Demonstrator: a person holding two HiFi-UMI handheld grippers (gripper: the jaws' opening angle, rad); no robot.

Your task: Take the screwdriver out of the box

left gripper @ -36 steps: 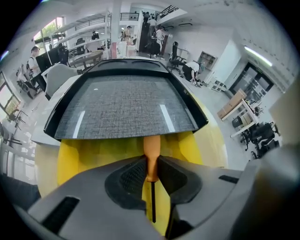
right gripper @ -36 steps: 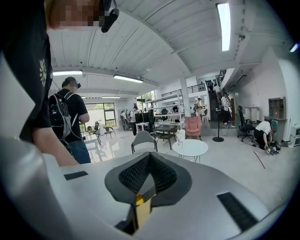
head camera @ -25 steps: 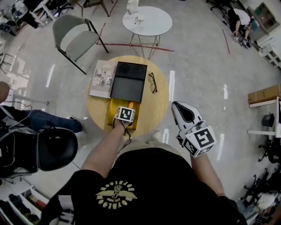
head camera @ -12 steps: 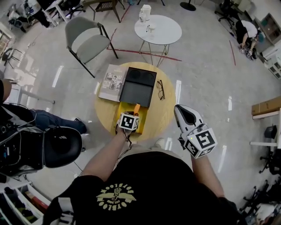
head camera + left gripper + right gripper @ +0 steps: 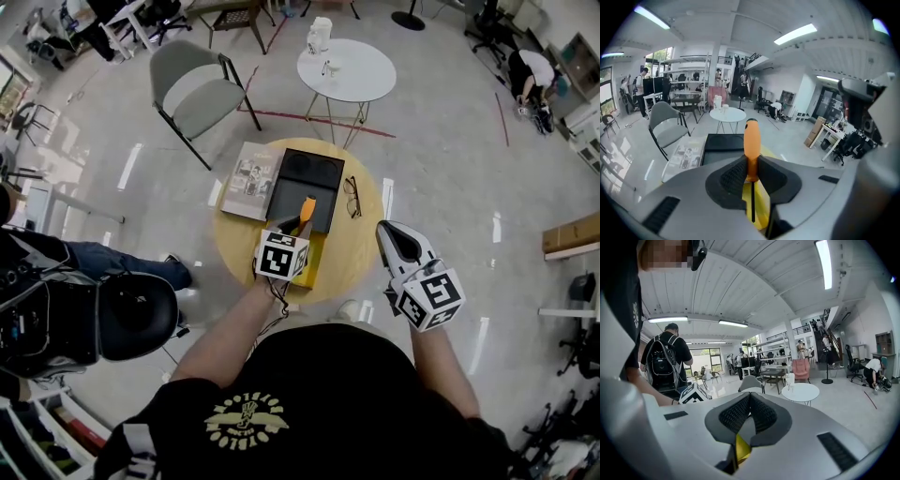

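An orange-handled screwdriver (image 5: 307, 208) (image 5: 752, 140) is clamped in my left gripper (image 5: 298, 227) (image 5: 751, 169), its pads pressing the lower handle, the dark shaft pointing back toward me. It hangs in the air above the open yellow box (image 5: 317, 255) (image 5: 761, 197) on the round wooden table (image 5: 356, 246). The box's black lid (image 5: 307, 187) lies just beyond it. My right gripper (image 5: 391, 231) (image 5: 749, 399) hovers off the table's right edge, shut with nothing between its pads; a sliver of the yellow box (image 5: 740, 446) shows under them.
A magazine (image 5: 248, 180) lies left of the lid and a pair of glasses (image 5: 352, 197) to its right. Beyond the table stand a grey chair (image 5: 197, 94) and a white round table (image 5: 347, 70). A seated person (image 5: 56, 272) and a black chair (image 5: 136, 314) are at my left.
My left gripper has risen with the screwdriver, lifting it out of the yellow box so the orange handle now shows above the lid. The right gripper has hardly moved.
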